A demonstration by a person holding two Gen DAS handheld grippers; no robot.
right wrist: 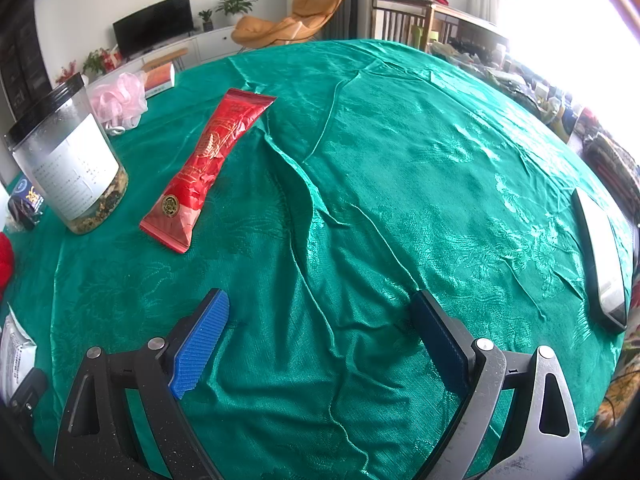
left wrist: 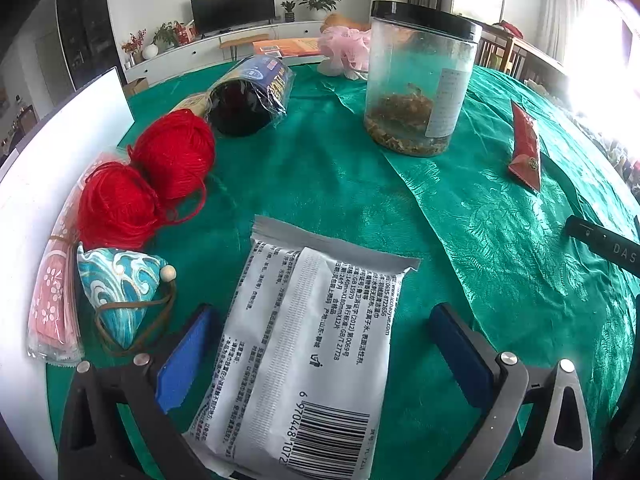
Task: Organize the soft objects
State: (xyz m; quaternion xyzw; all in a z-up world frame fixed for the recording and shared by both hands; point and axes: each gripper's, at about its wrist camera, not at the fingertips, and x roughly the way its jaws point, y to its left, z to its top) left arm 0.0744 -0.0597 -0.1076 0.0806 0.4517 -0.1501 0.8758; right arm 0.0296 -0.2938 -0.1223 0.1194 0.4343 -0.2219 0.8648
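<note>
Left wrist view: the left tongs (left wrist: 320, 344) are seen spread wide, and a white wet-wipe pack (left wrist: 308, 360) is lying flat on the green-clothed worktop (left wrist: 320, 168) between the blue pads, neither pad pressed against it. To the left, two red yarn balls (left wrist: 148, 176) are found side by side, touching, with a blue wave-patterned sachet (left wrist: 120, 288) just in front of them and a pink wrapped packet (left wrist: 52, 304) at the worktop's edge. Further back, a clear jar (left wrist: 420, 80) with a black lid is standing upright; a shallow layer of brownish dried matter is seen at its bottom, the rest empty. Beside it a dark cylindrical can (left wrist: 248, 100) in plastic wrap is lying on its side. A pink mesh puff (left wrist: 346, 50) is seen behind, and a red pouch (left wrist: 526, 144) to the right.

Right wrist view: the right tongs (right wrist: 320, 340) are held wide over bare, wrinkled cloth, nothing between the pads. The red pouch (right wrist: 208, 168) is lying flat ahead-left, near the jar (right wrist: 68, 156), whose white label is turned this way. The puff (right wrist: 120, 98) is seen beyond it. A phone-like slab (right wrist: 600, 260) is resting at the right edge.
</note>
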